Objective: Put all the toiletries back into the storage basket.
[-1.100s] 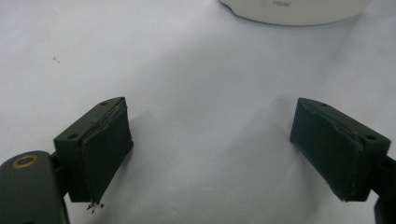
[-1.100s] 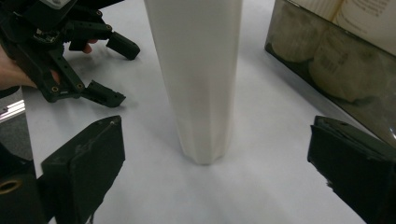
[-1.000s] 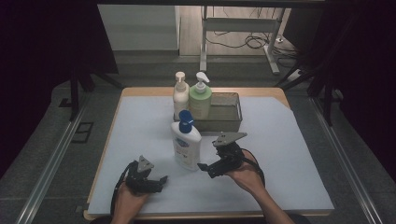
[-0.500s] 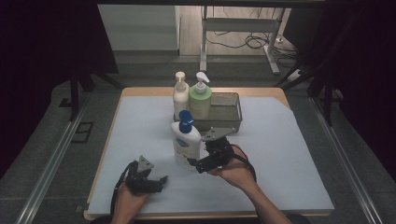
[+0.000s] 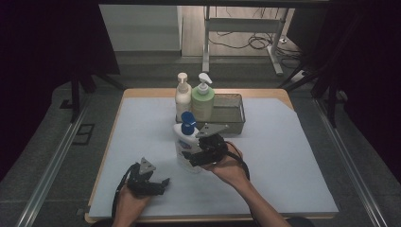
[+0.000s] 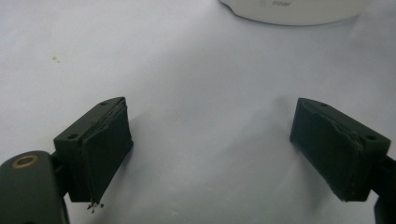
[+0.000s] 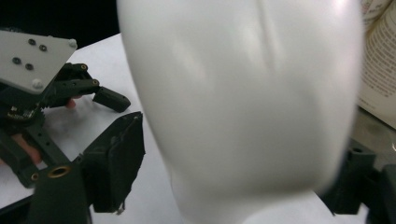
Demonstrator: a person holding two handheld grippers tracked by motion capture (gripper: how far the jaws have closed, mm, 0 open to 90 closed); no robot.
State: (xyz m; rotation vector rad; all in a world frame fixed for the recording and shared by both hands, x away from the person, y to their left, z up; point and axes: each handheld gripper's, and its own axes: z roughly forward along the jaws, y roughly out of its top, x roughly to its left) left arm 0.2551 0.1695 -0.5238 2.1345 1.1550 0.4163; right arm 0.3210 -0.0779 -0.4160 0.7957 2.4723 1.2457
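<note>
A white bottle (image 5: 186, 142) with a blue cap (image 5: 188, 118) stands upright mid-table on the pale mat. My right gripper (image 5: 191, 157) reaches it from the right, low on its body. In the right gripper view the blurred white bottle (image 7: 243, 107) sits between the jaws of the right gripper (image 7: 243, 177), which are spread wide on either side of it. My left gripper (image 5: 163, 185) rests on the mat at the front left, a short way from the bottle. Its jaws (image 6: 210, 154) stand open over bare mat, with the bottle's base (image 6: 294, 9) just ahead.
A cream pump bottle (image 5: 183, 97) and a green pump bottle (image 5: 203, 101) stand at the left end of a metal mesh tray (image 5: 231, 113) behind the white bottle. The pale mat (image 5: 283, 156) stretches open to the right. My left gripper (image 7: 107, 100) lies beyond the bottle.
My right gripper has moved left along the mat and its jaws now straddle the white bottle. The left gripper has stayed where it was.
</note>
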